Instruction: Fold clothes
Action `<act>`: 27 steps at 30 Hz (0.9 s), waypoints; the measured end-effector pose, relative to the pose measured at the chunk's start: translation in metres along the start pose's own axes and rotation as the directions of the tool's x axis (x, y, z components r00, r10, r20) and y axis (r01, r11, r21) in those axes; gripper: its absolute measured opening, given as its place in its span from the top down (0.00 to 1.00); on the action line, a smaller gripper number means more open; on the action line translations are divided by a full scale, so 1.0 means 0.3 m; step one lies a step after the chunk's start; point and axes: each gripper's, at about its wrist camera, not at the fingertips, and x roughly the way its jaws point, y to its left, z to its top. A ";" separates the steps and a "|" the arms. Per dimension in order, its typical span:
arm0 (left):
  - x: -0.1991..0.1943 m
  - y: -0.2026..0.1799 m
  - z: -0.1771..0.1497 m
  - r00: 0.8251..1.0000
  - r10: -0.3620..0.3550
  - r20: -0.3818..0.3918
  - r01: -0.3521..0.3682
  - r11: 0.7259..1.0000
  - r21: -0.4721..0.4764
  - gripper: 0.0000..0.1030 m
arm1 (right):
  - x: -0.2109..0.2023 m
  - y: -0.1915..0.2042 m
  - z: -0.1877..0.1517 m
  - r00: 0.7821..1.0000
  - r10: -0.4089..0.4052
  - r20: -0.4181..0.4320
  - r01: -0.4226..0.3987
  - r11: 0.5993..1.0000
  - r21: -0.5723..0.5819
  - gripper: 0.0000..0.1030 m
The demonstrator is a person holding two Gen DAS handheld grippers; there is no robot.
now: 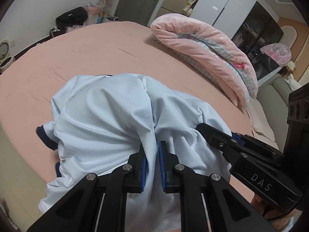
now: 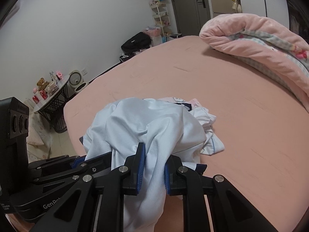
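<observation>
A pale blue shirt (image 1: 104, 116) with dark navy cuffs hangs bunched over the pink bed (image 1: 77, 58). My left gripper (image 1: 153, 150) is shut on a pinched fold of it, cloth running down between the blue pads. The right gripper (image 1: 204, 129) comes in from the right in the left wrist view, its tips buried in the same cloth. In the right wrist view, my right gripper (image 2: 154, 154) is shut on a thick fold of the shirt (image 2: 146, 123), and the left gripper (image 2: 108, 157) enters from the left. More light clothes (image 2: 204, 119) lie behind the shirt.
A folded pink blanket (image 1: 208, 58) lies along the bed's right side, also seen as the blanket (image 2: 260, 44) in the right wrist view. A small round table (image 2: 52, 96) with jars stands off the bed's left edge. A black bag (image 2: 137, 41) sits on the floor beyond.
</observation>
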 end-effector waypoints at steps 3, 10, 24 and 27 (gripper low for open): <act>-0.006 -0.055 -0.003 1.000 -0.016 -0.008 0.016 0.999 0.029 0.90 | -0.045 -0.033 -0.009 1.000 0.002 0.014 -0.002 1.000 0.024 0.85; -0.003 -0.166 -0.005 0.999 -0.030 -0.028 0.032 0.997 0.077 0.90 | -0.139 -0.100 -0.023 0.999 -0.012 0.039 0.009 0.998 0.061 0.86; -0.034 -0.302 -0.036 0.997 -0.054 -0.052 0.060 0.991 0.123 0.90 | -0.242 -0.146 -0.064 0.999 -0.017 0.041 0.014 0.997 0.081 0.86; -0.029 -0.328 -0.045 0.997 -0.058 -0.052 0.064 0.991 0.121 0.90 | -0.257 -0.165 -0.069 0.999 -0.022 0.035 0.019 0.996 0.092 0.86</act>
